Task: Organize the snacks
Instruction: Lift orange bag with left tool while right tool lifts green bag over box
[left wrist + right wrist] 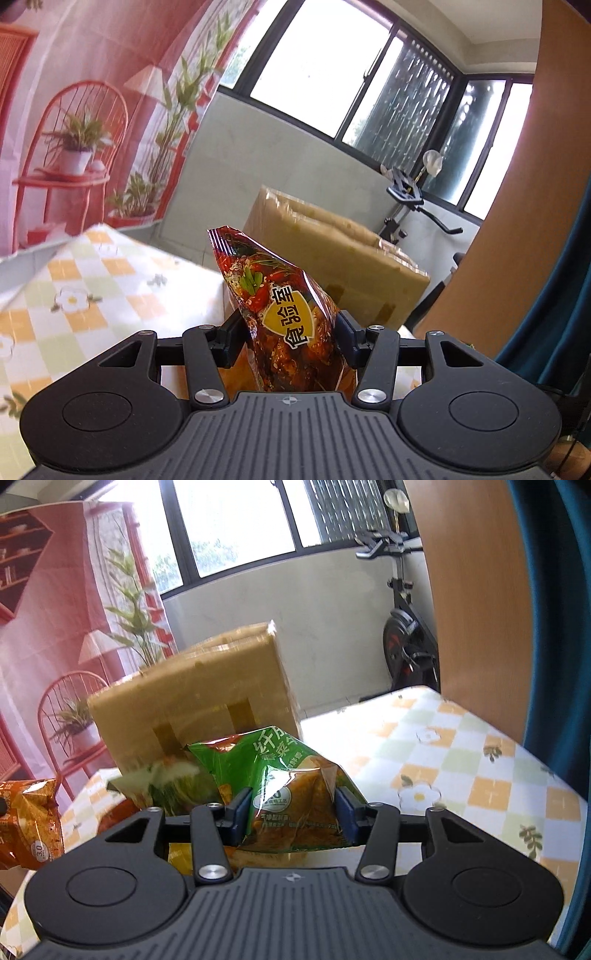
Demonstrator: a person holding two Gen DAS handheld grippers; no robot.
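Observation:
In the left wrist view my left gripper is shut on a dark red snack bag with a yellow shield label, held upright above the checked tablecloth. In the right wrist view my right gripper is shut on a crumpled green snack bag, lifted off the table. Behind it lies another green-and-white packet, blurred. An orange snack bag shows at the left edge. The lower parts of both held bags are hidden behind the gripper bodies.
A tan cardboard box stands at the table's far side, also the cardboard box in the left view. An exercise bike stands by the window wall. A wooden panel and a teal curtain are at the right.

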